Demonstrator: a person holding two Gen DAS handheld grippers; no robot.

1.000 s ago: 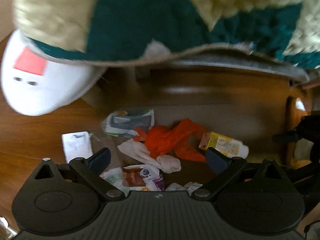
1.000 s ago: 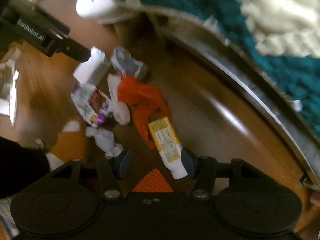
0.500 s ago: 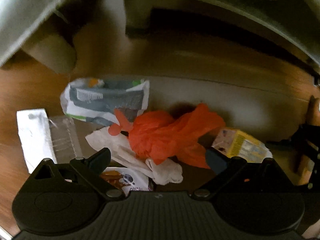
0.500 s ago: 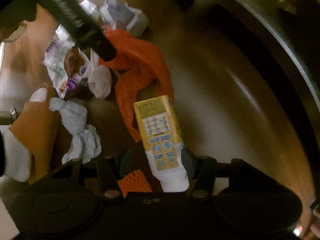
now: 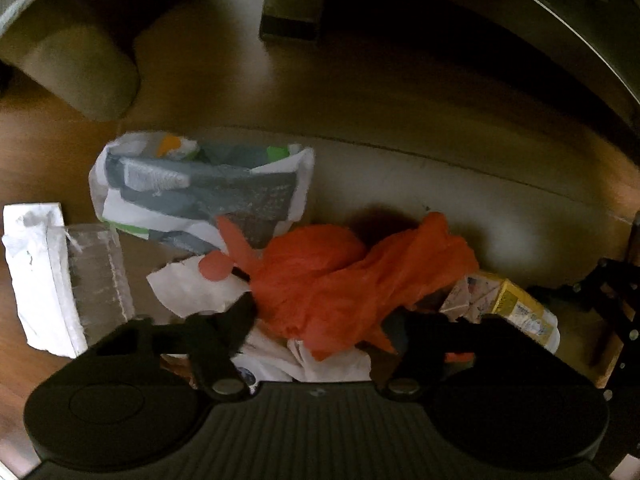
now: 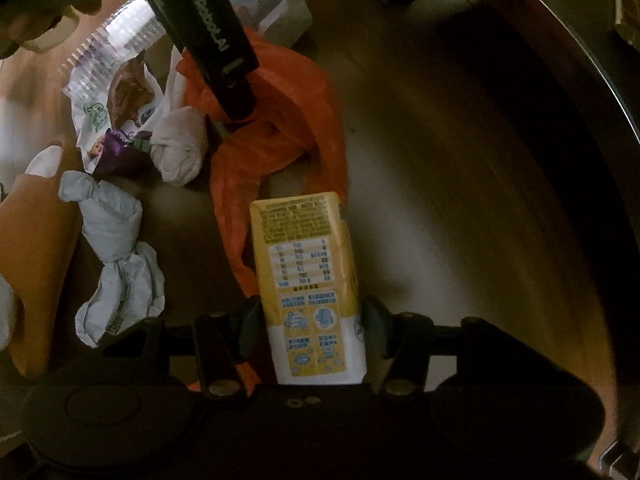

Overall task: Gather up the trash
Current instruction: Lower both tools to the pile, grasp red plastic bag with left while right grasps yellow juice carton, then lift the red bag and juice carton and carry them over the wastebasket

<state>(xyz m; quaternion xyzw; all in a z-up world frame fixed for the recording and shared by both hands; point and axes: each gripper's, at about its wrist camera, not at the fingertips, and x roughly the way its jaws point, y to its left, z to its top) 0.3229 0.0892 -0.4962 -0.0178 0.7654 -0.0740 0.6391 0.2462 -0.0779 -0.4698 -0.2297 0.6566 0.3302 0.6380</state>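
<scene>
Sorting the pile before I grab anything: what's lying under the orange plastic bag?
Under the orange bag, white crumpled paper sticks out at its left and near edges, and the yellow carton rests on its far tail. Whatever lies beneath the bag's middle is covered.

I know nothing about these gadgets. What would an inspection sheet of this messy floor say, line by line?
Surface: wooden floor, dim and shadowed.
Job's things: orange plastic bag; yellow carton; printed white bag; snack wrapper; knotted white bag; twisted grey bag; white paper.
Clutter: nothing seen beyond the trash.
Grippers: left gripper open, straddling the orange plastic bag; right gripper closed on the yellow carton.
Cables: nothing seen.
Surroundings: furniture leg; curved metal edge.
</scene>
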